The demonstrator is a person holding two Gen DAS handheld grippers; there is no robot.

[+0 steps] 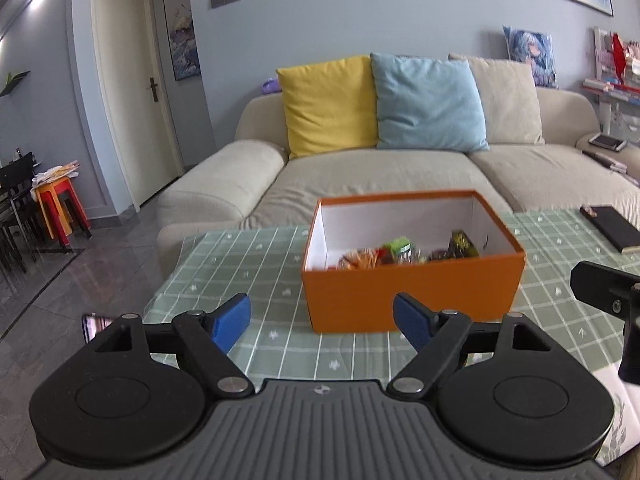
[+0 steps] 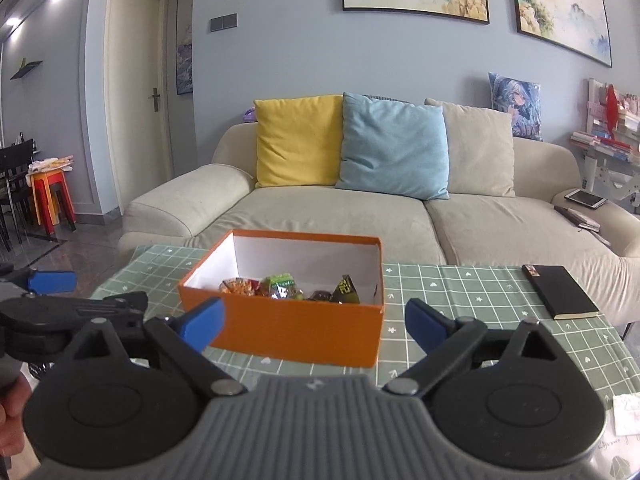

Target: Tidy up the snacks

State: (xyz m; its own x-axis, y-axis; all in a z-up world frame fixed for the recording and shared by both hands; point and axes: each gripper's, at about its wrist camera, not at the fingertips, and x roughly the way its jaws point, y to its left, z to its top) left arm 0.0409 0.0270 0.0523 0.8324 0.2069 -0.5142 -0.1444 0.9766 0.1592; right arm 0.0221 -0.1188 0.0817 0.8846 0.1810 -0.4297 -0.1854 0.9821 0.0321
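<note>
An orange box (image 1: pixel 412 292) (image 2: pixel 300 328) with a white inside stands on the green checked tablecloth (image 1: pixel 240 264) (image 2: pixel 460 288). Several wrapped snacks (image 1: pixel 400 254) (image 2: pixel 288 288) lie in its bottom, among them an orange bag, a green one and a dark one. My left gripper (image 1: pixel 322 320) is open just in front of the box with nothing between its blue pads. My right gripper (image 2: pixel 316 320) is also open and empty, facing the box's near wall. In the right wrist view the left gripper's blue pad (image 2: pixel 52 280) shows at the left edge.
A black notebook (image 1: pixel 610 226) (image 2: pixel 560 292) lies on the table to the right of the box. White paper (image 2: pixel 628 412) sits at the near right corner. Behind the table is a beige sofa (image 2: pixel 340 216) with yellow, blue and beige cushions. A hand (image 2: pixel 8 420) shows at lower left.
</note>
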